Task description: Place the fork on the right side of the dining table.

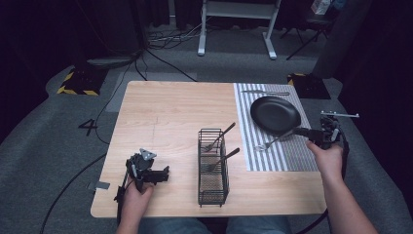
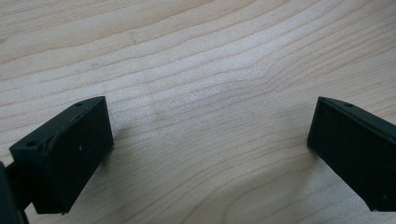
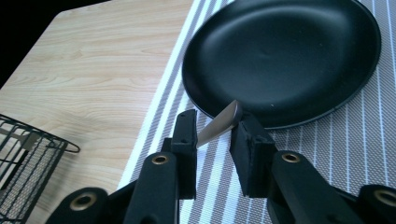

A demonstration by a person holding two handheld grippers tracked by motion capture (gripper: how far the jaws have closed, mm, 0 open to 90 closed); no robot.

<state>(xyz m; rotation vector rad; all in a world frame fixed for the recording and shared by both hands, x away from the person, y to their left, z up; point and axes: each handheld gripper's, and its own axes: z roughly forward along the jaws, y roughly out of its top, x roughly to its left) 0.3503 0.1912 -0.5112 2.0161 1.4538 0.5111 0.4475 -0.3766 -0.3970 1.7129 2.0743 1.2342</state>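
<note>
The right gripper point(image 3: 212, 135) has its jaws nearly closed around the handle end of a fork point(image 1: 273, 142), which lies on the striped mat point(image 1: 272, 158) just in front of a black plate point(image 3: 285, 56). The metal sits askew between the pads, so it could slip or twist free on lifting. The left gripper point(image 1: 146, 170) rests wide open and empty, well apart from a wire basket point(image 1: 213, 168).

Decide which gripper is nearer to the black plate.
Right. The right gripper sits at the black plate's near right edge, over the striped mat. The left gripper rests far off on the table's near left part.
</note>
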